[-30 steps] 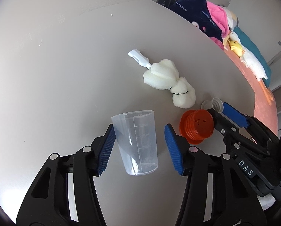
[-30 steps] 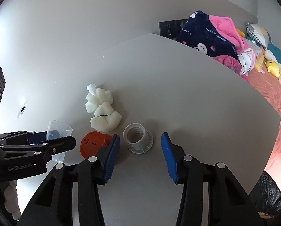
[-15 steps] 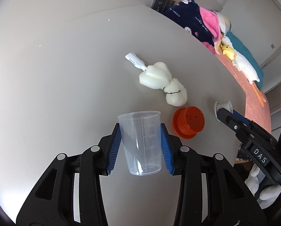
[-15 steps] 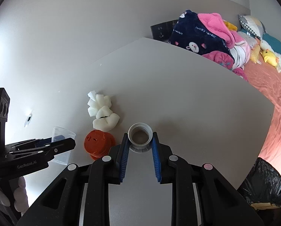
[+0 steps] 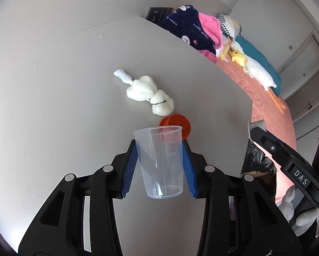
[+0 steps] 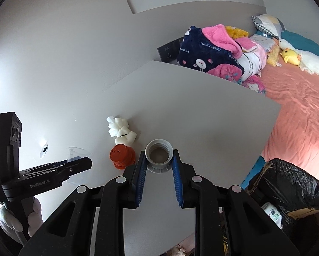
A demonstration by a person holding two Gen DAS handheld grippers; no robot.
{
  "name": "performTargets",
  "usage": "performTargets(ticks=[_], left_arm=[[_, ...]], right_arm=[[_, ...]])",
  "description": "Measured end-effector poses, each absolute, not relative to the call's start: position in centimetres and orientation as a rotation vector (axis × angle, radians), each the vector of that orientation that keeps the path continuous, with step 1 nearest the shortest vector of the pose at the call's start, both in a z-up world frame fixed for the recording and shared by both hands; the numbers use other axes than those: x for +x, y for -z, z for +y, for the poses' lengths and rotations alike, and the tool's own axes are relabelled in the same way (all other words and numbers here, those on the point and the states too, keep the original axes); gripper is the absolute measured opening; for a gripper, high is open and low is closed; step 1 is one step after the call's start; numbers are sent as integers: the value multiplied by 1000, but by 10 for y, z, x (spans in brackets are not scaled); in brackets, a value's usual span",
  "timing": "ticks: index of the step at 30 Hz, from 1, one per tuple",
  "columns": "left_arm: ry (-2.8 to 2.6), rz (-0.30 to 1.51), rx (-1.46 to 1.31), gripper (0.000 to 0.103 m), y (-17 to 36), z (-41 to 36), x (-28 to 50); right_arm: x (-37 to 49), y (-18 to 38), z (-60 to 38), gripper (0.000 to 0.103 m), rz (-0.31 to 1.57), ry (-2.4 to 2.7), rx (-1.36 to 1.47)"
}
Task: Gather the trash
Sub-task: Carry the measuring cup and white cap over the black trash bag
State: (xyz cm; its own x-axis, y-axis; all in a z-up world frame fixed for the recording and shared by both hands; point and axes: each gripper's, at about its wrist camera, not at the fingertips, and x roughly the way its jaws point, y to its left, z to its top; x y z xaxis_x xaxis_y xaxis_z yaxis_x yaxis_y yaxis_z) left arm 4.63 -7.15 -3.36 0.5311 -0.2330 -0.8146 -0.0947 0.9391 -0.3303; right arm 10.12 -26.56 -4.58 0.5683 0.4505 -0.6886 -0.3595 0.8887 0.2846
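Near the tabletop's (image 6: pixel 202 115) front edge, both grippers are loaded. Left gripper (image 5: pixel 159 164) clamped on the clear measuring cup (image 5: pixel 160 162), cup upright and apparently lifted off the surface. Right gripper (image 6: pixel 159 166) closed on the white threaded cap (image 6: pixel 159 154), open end up, held toward the front right corner. On the tabletop, mid-area: orange lid (image 5: pixel 176 124) and, just behind it and touching or nearly so, the white foam piece (image 5: pixel 148 95) with its plastic clip. Black-lined trash bin (image 6: pixel 291 194) sits below the right edge. Step in hand: pickup done, carry phase. Next move likely calls for swinging each load past the right edge over the bin, then opening; the cup looks light and could slip if tilted.
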Motion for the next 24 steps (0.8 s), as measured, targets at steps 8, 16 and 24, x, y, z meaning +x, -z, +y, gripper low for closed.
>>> performTargets(ticks=[8, 16, 24], left_arm=[[180, 994, -299, 40, 20, -108, 49], [275, 995, -253, 40, 16, -150, 50], [354, 997, -213, 40, 13, -189, 52]], right_arm=[[76, 32, -300, 25, 801, -415, 153], [55, 22, -337, 25, 770, -340, 178], [40, 20, -375, 25, 759, -271, 208]])
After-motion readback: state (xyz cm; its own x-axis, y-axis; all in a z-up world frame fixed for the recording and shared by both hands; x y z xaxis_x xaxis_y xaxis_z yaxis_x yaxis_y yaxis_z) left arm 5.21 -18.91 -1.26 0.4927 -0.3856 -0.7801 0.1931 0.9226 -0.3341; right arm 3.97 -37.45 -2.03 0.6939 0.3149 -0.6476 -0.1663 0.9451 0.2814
